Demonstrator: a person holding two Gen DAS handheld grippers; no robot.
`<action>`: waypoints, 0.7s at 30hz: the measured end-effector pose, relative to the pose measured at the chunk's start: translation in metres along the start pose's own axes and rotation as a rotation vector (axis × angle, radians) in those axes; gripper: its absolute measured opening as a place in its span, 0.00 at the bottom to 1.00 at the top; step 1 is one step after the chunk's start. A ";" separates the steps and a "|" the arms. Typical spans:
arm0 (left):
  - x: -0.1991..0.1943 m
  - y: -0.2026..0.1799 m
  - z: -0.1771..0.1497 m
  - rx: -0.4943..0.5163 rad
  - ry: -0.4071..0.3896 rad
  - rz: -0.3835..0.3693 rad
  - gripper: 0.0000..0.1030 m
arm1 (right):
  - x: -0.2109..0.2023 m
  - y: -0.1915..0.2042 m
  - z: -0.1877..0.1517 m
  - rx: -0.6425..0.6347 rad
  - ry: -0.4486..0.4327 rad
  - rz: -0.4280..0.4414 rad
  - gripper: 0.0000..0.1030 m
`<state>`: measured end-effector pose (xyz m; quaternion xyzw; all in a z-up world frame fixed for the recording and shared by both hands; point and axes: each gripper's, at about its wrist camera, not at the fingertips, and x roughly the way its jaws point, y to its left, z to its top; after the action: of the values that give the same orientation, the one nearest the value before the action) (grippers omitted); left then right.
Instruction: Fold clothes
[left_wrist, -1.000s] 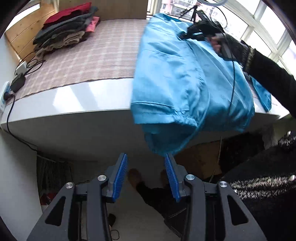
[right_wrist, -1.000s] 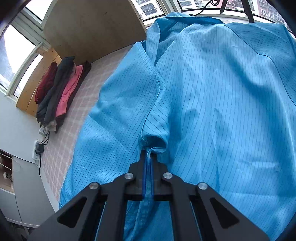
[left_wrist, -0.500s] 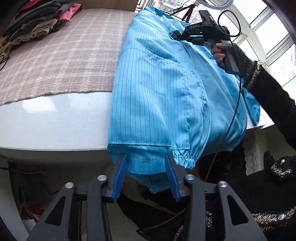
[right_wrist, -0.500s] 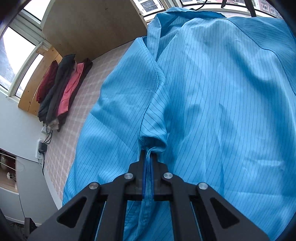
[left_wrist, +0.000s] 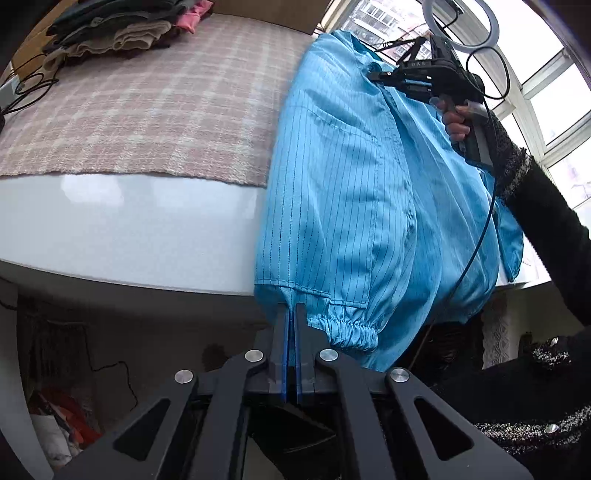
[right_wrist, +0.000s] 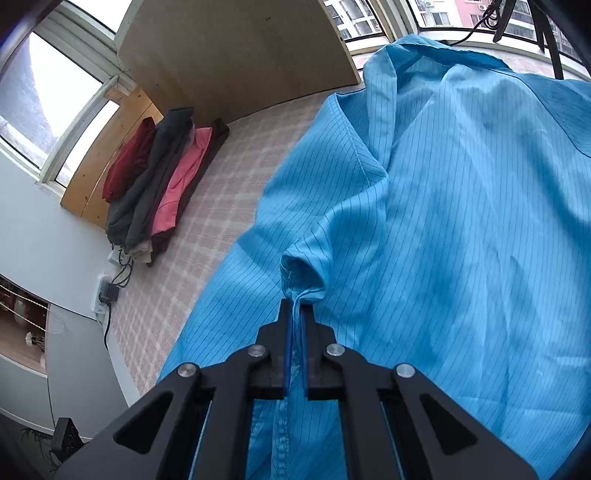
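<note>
garment (left_wrist: 343, 206) draped over table (left_wrist: 129, 229) edge; folded pile (right_wrist: 159, 184) behind, left

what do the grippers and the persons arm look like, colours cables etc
Both the left gripper and right gripper are matte black linkages with silver pivot bolts and blue finger pads. A black cable trails off the right one's grey handle. The sleeve is black, with speckled tweed cuff.

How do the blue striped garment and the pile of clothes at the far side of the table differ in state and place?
The blue striped garment lies spread open, unfolded; the pile of clothes is already folded and stacked. The garment hangs over the near table edge; the pile sits at the far side by the wooden board. The garment is gripped by both the left tongs and the right tongs; nothing touches the pile. Both rest on the checked cloth.
</note>
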<state>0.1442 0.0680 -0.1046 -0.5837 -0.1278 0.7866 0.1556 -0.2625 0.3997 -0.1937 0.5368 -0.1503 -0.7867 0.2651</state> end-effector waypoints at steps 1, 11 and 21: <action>0.006 -0.005 0.000 0.016 0.018 0.016 0.10 | 0.001 -0.005 0.000 0.017 0.004 0.002 0.04; -0.035 -0.072 -0.017 0.218 -0.140 0.152 0.40 | -0.012 -0.030 0.000 0.088 0.012 0.002 0.04; 0.031 -0.113 -0.011 0.394 -0.073 0.272 0.38 | -0.015 -0.018 0.006 0.031 0.049 -0.021 0.04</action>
<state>0.1568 0.1847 -0.0919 -0.5249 0.1024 0.8307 0.1547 -0.2683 0.4229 -0.1897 0.5615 -0.1503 -0.7737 0.2521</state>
